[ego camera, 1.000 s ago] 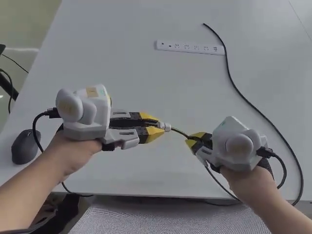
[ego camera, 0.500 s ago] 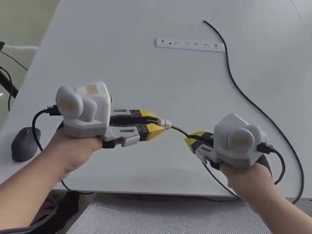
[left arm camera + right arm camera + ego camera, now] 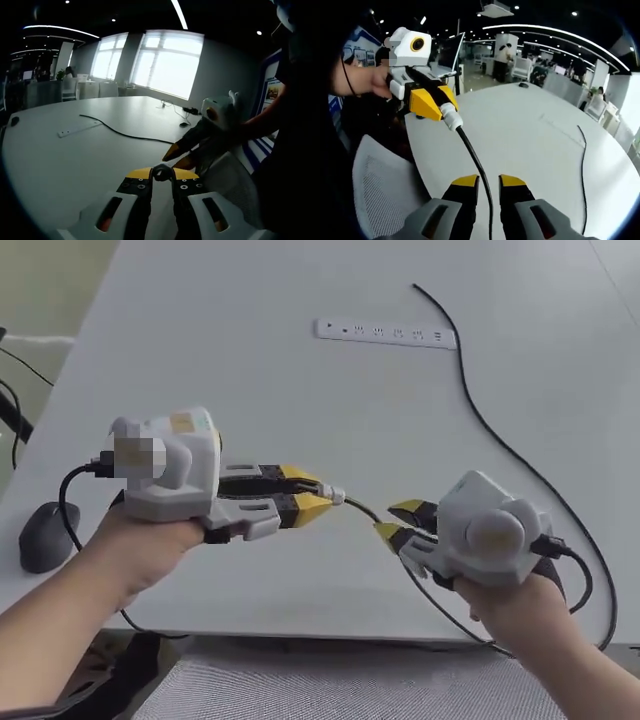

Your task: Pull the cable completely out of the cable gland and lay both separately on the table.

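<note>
1. Head view: the left gripper has its yellow-tipped jaws clamped on the small white cable gland, above the near edge of the white desk. The thin black cable runs from the cable gland into the parted jaws of the right gripper.
2. Left gripper view: the jaws are closed on the cable gland, and the right gripper is just ahead.
3. Right gripper view: the jaws stand apart, with the cable passing through the gap between them. The cable gland sits in the left gripper.
</note>
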`<move>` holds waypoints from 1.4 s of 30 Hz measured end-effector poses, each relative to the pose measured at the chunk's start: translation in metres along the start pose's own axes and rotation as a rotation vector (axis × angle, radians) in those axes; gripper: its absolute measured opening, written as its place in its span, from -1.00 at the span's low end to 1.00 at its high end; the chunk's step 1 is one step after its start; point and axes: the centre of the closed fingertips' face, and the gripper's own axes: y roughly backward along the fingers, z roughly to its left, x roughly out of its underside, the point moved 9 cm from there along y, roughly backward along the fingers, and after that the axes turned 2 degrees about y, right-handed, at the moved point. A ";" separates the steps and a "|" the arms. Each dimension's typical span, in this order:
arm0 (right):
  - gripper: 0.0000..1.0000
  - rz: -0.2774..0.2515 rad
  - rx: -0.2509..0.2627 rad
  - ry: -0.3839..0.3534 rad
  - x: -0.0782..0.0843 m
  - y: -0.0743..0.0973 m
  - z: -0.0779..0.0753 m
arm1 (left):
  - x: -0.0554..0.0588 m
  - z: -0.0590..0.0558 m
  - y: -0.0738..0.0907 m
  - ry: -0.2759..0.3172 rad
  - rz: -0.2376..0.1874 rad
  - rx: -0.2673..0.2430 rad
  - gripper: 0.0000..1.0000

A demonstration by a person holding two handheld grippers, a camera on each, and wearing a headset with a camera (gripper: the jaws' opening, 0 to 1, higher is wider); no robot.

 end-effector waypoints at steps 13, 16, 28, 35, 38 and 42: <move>-0.69 -0.038 -0.056 0.276 -0.037 -0.003 0.022 | -0.001 0.000 -0.002 0.003 -0.001 0.007 -0.70; -0.70 -0.034 -0.061 0.314 -0.039 -0.005 0.024 | -0.001 -0.001 -0.002 0.004 -0.002 0.010 -0.70; -0.87 -0.031 -0.063 0.400 -0.044 -0.010 0.027 | 0.000 -0.003 -0.001 0.005 -0.002 0.010 -0.70; -1.00 -0.027 -0.054 0.412 -0.044 -0.010 0.027 | 0.000 -0.004 -0.003 0.010 -0.005 0.009 -0.70; -1.00 -0.042 -0.033 0.399 -0.045 -0.008 0.026 | -0.002 -0.004 -0.003 0.014 -0.015 0.009 -0.70; -1.00 -0.043 -0.030 0.397 -0.043 -0.008 0.026 | -0.002 -0.004 -0.004 0.005 -0.009 0.012 -0.70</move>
